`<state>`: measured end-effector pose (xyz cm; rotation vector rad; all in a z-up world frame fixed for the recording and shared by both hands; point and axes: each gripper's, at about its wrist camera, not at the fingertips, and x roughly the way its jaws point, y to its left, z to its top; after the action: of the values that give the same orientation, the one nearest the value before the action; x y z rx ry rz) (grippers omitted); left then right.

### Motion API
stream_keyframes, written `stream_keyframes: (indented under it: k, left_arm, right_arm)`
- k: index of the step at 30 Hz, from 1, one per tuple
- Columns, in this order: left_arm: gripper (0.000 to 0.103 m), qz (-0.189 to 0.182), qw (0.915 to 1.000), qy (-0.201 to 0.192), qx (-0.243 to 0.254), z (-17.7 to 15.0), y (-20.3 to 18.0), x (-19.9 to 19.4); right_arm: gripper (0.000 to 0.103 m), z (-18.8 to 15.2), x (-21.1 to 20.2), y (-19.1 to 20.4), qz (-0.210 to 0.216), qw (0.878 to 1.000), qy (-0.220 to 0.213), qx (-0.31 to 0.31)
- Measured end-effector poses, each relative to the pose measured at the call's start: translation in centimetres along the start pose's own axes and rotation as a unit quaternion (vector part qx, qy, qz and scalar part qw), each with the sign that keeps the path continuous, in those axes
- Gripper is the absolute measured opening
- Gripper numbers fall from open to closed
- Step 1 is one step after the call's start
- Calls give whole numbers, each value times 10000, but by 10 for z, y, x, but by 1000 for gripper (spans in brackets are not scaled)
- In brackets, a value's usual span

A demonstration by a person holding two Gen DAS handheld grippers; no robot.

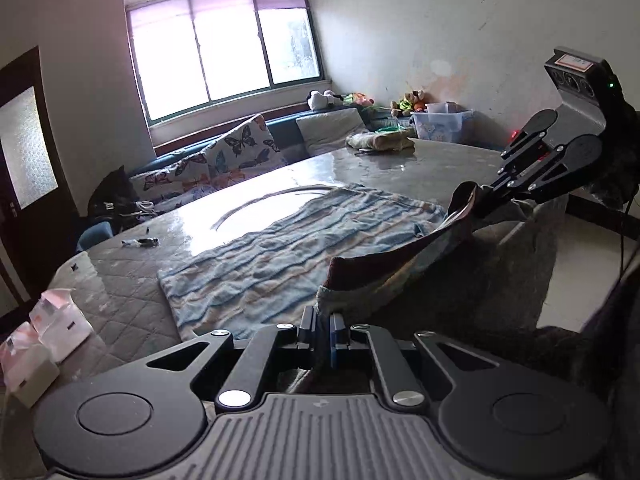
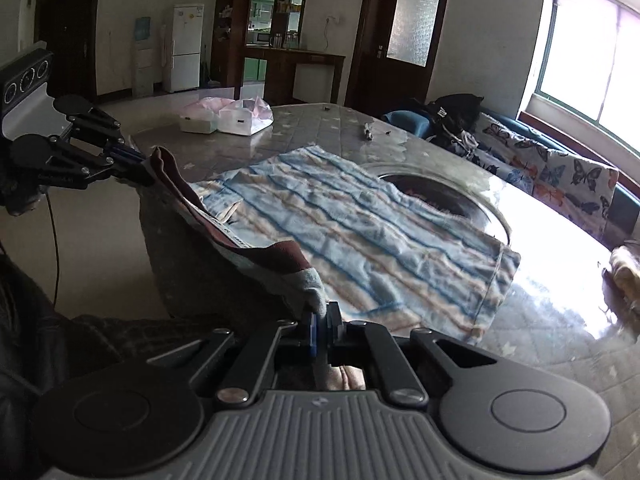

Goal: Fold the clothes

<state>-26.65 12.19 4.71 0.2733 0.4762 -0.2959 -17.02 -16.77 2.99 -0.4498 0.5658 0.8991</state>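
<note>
Both tongs, the left gripper [image 1: 324, 322] and right gripper [image 2: 320, 320], clench the fuzzy blue-and-peach striped garment [image 1: 280, 256] by its maroon-trimmed hem. The hem lifts at six o'clock of the quilted grey table [image 1: 120, 296], probably to start a fold.

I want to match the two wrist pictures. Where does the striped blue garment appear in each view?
Left wrist view: the striped blue garment lies across the middle, its near edge lifted toward the lower right.
Right wrist view: the striped blue garment fills the centre, its near edge lifted at the left.
Shared landmark: the butterfly-print cushion, beyond the table under the window.

Both grippers — right gripper [image 2: 322, 322], left gripper [image 2: 138, 160] — pinch the striped garment's [image 2: 360, 232] maroon-edged hem (lifted) above the table [image 2: 540, 320].
</note>
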Motion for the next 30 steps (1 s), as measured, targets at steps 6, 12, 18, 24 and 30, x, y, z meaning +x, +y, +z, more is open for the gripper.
stream_keyframes:
  k: [6, 12, 18, 24, 30]
  left_arm:
    - [7, 188, 9997, -84, -130, 29, 39, 38]
    - [7, 408, 9991, -83, -100, 68, 87, 89]
    - [7, 509, 9982, 247, -179, 96, 136, 159]
    - [7, 436, 9959, 725, -333, 99, 170, 230]
    - [12, 496, 9893, 1254, -565, 79, 188, 289]
  right_arm:
    - [4, 37, 22, -30, -93, 9998, -8, -171]
    - [3, 85, 60, -75, -221, 9996, -47, -168]
    - [3, 123, 118, -121, -302, 9994, 140, -62]
    - [3, 141, 188, -164, -348, 9979, 507, 217]
    - [11, 130, 248, -190, -484, 9914, 862, 859]
